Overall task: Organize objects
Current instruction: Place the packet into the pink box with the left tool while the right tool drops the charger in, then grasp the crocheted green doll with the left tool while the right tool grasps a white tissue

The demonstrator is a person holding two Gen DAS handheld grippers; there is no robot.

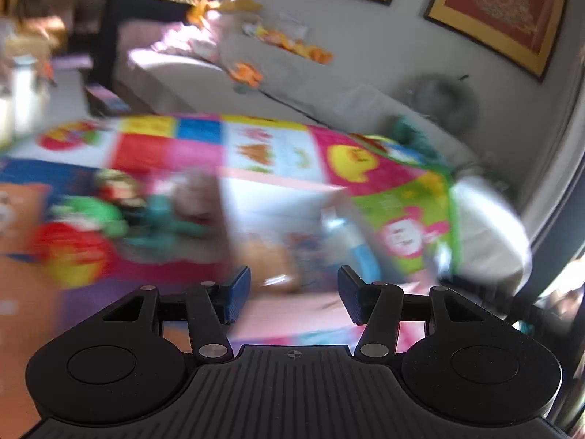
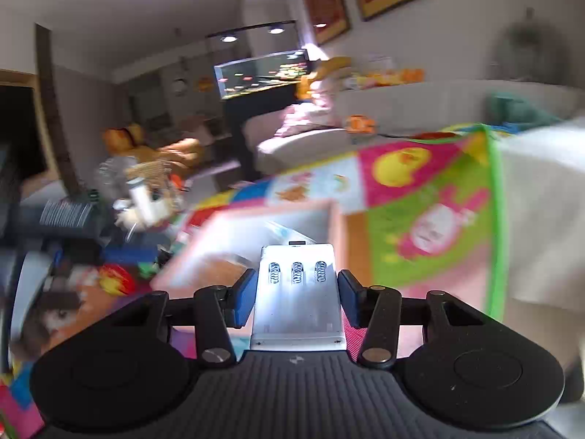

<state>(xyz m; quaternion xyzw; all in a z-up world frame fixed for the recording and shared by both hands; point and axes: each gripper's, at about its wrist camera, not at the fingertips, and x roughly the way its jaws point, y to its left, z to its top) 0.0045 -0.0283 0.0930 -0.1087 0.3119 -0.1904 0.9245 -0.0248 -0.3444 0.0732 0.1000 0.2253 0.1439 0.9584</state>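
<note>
R gripper (image 2: 296, 294) was clamped on a flat silver-white plastic battery holder (image 2: 297, 292) w/ three coil springs showing; blue pads pressed its two long sides. The holder's long axis ran straight out along the fingers, spring end pointing away toward frame centre. Directly beyond that end, centre-left of the right wrist view, sat a shallow pale box w/ pink rim (image 2: 256, 226) on the multicoloured patchwork play mat (image 2: 420, 197). Box looked like the drop spot, lying ahead of and below the jaws, so probably just a push fwd and down, no turn needed.

L gripper (image 1: 294, 294) had jaws apart, nothing between them. Its view was badly blurred: same box (image 1: 289, 197) mid-frame ahead, blurry toys (image 1: 109, 216) at left of frame. R hand was clearly the one placed to deliver.
</note>
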